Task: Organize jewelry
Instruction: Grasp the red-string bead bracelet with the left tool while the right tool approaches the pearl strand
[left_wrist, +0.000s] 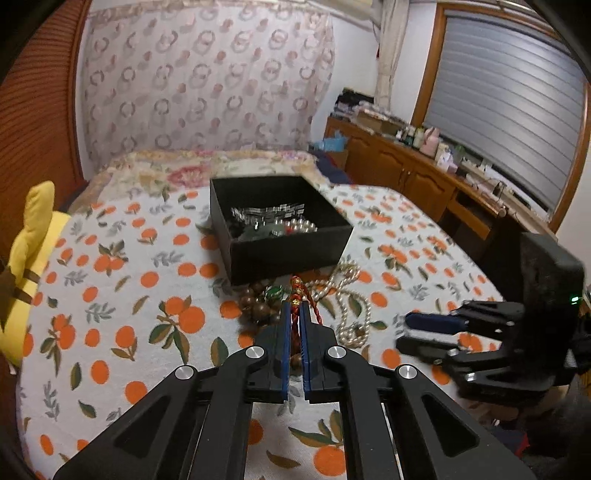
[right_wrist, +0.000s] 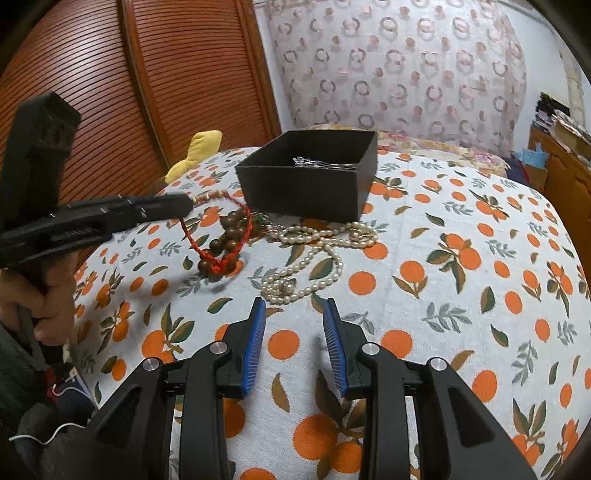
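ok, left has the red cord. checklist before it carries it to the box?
1. Left gripper shut on the red braided cord: ok.
2. Cord free of the wooden bead bracelet: not ok, its loop lies on the beads.
3. Black box open on top with room: ok.
4. Right gripper open, empty, off the carry path: ok.
5. Pearl necklace clear of the cord: cannot tell.
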